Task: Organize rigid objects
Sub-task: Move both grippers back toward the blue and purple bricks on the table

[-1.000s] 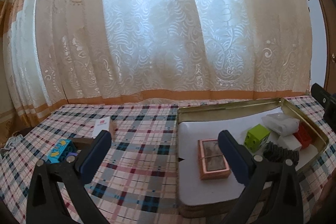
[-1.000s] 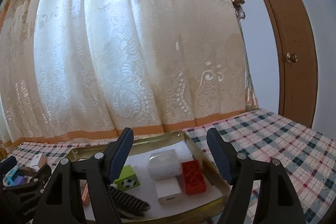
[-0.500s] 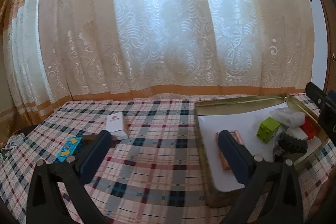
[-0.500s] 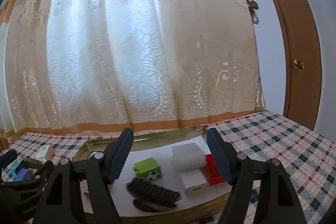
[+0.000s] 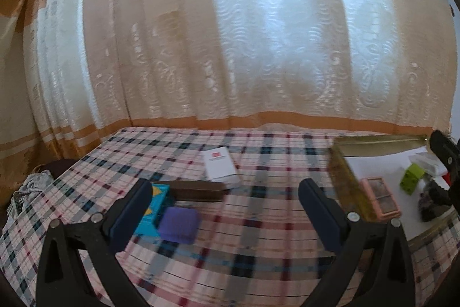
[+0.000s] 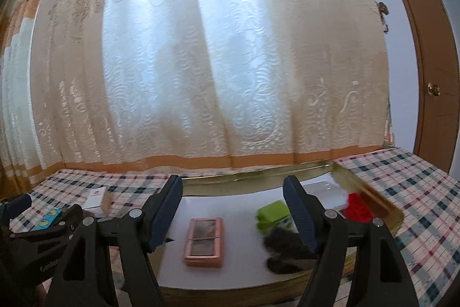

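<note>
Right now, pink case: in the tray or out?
In. The pink case lies flat on the white liner inside the gold tray, clear of the right gripper.

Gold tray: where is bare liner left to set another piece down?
Free: white liner left of and behind the pink case, up to the tray's back wall. Crowded: right end, with green block, red brick, white packet, dark object.

Left gripper [image 5: 224, 212] has its jaws wide apart with nothing between them. Purple block [image 5: 179, 224] and blue box [image 5: 153, 210] sit right by the left jaw, white box [image 5: 221, 167] further ahead, gold tray [image 5: 345, 183] off past the right jaw.
</note>
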